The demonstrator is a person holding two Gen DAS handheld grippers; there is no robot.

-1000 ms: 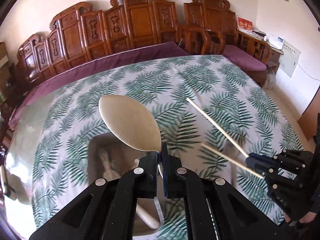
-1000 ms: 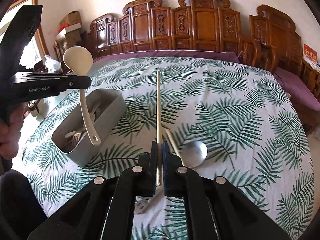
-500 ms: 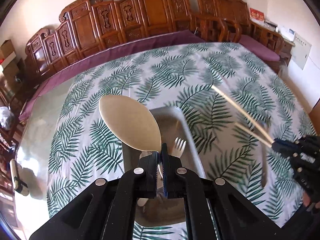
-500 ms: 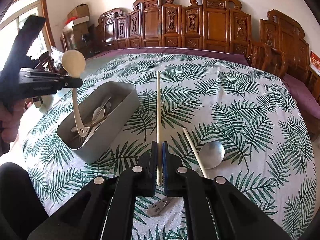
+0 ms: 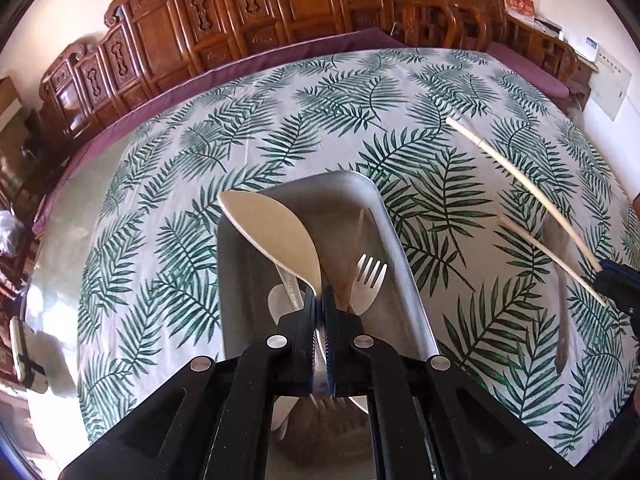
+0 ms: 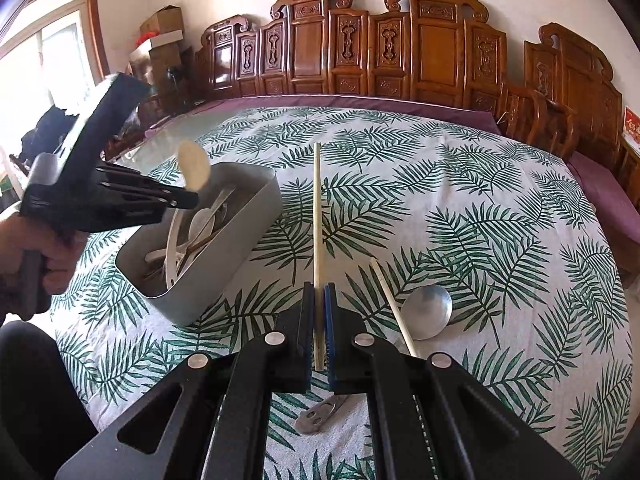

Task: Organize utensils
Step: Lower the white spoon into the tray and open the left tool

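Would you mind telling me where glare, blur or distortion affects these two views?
Right wrist view: the window is blown out white, and the left gripper looks motion-smeared. Left wrist view: fisheye curves the leaf-print tablecloth; the bare tabletop reflects glare.

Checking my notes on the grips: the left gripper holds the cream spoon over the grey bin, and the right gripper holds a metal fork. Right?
Not quite. The right gripper is shut on a pale wooden chopstick, as the right wrist view shows. The rest stands: left gripper, cream spoon, grey bin.

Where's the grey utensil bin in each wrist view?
Left wrist: grey bin centre frame, right under the left gripper, which is shut on the cream spoon.
Right wrist: bin left of centre, on the table.
Shared landmark: the cream spoon over the bin.
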